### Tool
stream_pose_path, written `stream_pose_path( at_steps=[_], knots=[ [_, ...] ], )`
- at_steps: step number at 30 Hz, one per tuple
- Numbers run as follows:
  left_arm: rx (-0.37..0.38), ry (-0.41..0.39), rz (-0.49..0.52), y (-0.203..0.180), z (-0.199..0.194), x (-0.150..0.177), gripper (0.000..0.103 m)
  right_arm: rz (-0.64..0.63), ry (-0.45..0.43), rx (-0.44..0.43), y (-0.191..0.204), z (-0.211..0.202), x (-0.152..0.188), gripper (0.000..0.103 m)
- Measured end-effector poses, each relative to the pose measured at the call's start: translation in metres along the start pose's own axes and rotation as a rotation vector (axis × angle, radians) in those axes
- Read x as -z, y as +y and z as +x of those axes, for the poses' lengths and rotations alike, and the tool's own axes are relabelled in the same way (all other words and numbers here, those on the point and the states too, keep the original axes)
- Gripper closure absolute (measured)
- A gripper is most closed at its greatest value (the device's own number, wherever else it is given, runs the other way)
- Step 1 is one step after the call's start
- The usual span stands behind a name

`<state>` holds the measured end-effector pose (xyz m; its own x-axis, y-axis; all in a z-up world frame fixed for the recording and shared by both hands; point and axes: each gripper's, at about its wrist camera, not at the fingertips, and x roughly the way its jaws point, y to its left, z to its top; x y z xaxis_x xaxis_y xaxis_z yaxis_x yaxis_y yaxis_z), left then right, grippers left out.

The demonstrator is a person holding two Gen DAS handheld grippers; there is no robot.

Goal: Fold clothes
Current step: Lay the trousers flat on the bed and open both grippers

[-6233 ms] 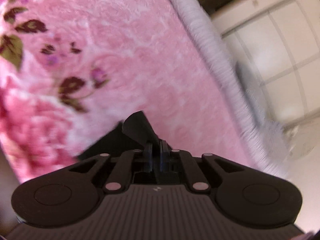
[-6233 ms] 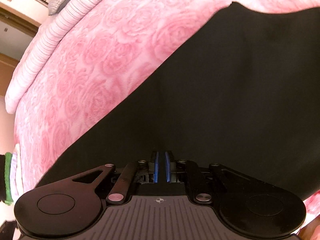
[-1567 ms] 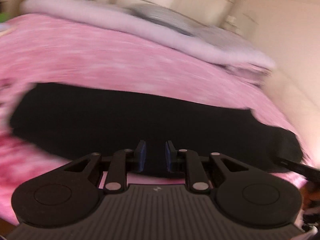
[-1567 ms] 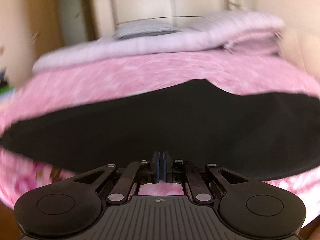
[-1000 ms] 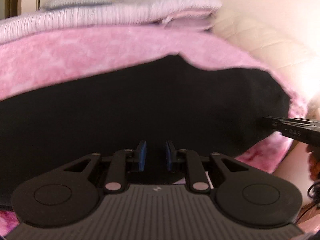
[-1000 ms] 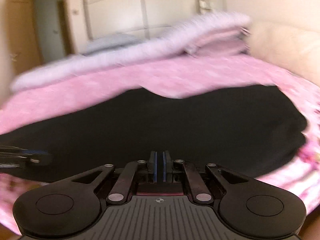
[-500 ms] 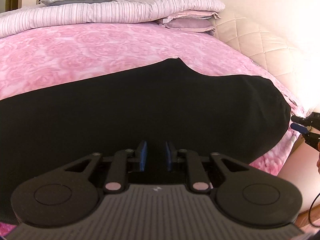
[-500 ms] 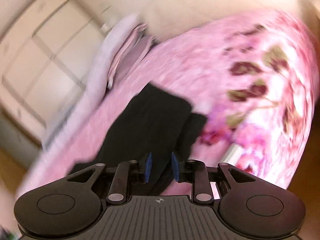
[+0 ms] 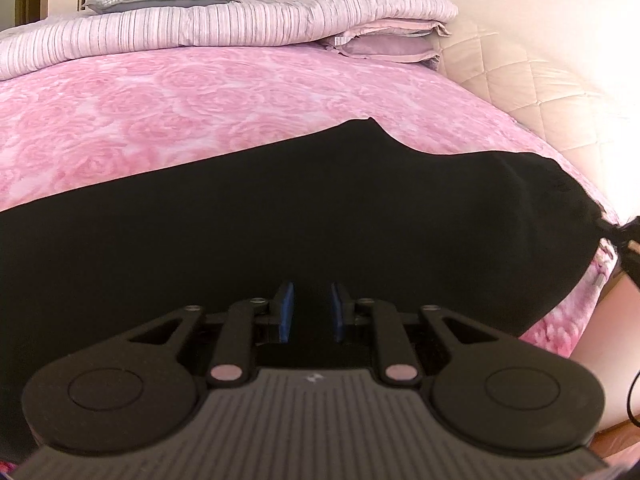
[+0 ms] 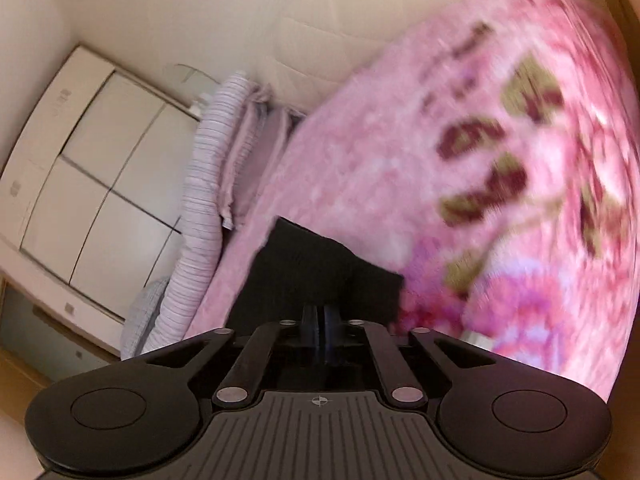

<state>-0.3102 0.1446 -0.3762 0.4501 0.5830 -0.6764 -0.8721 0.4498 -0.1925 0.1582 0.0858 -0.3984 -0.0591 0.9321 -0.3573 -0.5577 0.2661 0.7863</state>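
Observation:
A black garment (image 9: 280,208) lies spread flat across the pink rose-pattern bedcover (image 9: 200,92). My left gripper (image 9: 310,312) is open over the garment's near edge, its blue pads (image 9: 286,312) apart with black cloth between and below them. In the right wrist view my right gripper (image 10: 319,330) is shut on the right end of the black garment (image 10: 312,268), at the bed's edge. The right gripper's tip shows at the far right of the left wrist view (image 9: 624,240), at the garment's end.
Striped lilac pillows and a folded duvet (image 9: 240,20) lie along the far side of the bed. A cream quilted headboard (image 9: 520,76) stands at the right. White wardrobe doors (image 10: 80,168) stand beyond the bed. The right view is tilted and blurred.
My right gripper has closed on the garment's right end since half a second ago, when its pads were apart. The left gripper has stayed open and barely moved.

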Motion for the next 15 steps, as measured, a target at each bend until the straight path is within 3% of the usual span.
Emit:
stream_pose_path(
  at_steps=[2, 5, 9, 12, 15],
  knots=[
    [-0.001, -0.005, -0.001, 0.002, -0.001, 0.000, 0.087, -0.038, -0.026, 0.005, 0.011, -0.008, 0.000, 0.103],
    [-0.003, -0.007, 0.000, 0.005, -0.001, 0.000, 0.087, -0.088, -0.018, 0.118, 0.016, -0.014, 0.012, 0.103],
    [-0.010, 0.000, 0.001, 0.009, -0.003, 0.001, 0.087, -0.050, 0.055, 0.185, -0.008, 0.003, 0.026, 0.102],
    [-0.022, -0.001, -0.004, 0.014, -0.010, 0.002, 0.087, -0.133, 0.004, 0.222, 0.012, -0.011, 0.026, 0.084],
    [-0.027, 0.002, -0.009, 0.018, -0.017, 0.005, 0.087, -0.277, -0.081, 0.235, 0.043, -0.026, 0.036, 0.078]
  ],
)
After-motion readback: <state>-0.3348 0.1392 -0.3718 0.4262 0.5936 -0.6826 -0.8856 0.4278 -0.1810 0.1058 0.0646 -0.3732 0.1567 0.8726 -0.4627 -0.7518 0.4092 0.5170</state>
